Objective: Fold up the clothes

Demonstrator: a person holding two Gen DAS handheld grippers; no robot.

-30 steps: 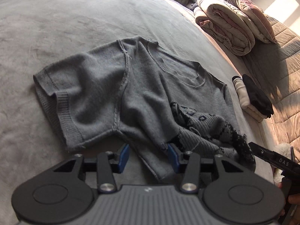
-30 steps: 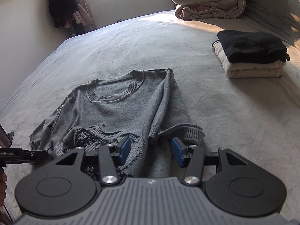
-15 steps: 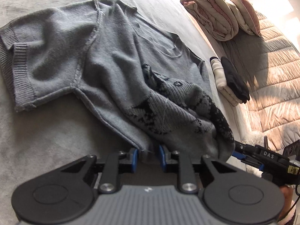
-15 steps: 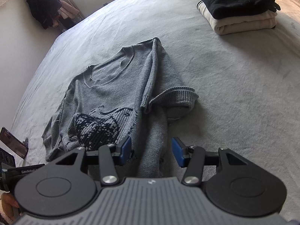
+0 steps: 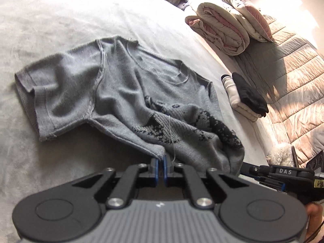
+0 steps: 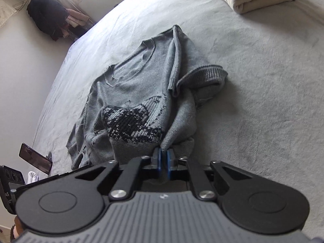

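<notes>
The left tool [image 5: 160, 160], wide a second ago, has just closed onto the near hem of the grey sweater [image 5: 125, 93] on the bed [image 5: 50, 16]. The right tool [image 6: 164, 154] has likewise just closed, pinching the hem, now lifted and bunched.

The sweater [image 5: 125, 93] lies spread on the bed [image 5: 60, 20], neckline toward the far side and hem nearest the cameras. In the left wrist view, the left gripper [image 5: 160, 163] sits at six o'clock on the hem's near corner, and the right gripper [image 5: 263, 172] is at four o'clock on the hem's other end. A stack of folded clothes [image 5: 243, 97] rests on the bed at three o'clock of the sweater, apart from it. Rolled bedding [image 5: 220, 30] lies behind the stack, at one o'clock. A quilt [image 5: 293, 81] stretches along the right.
</notes>
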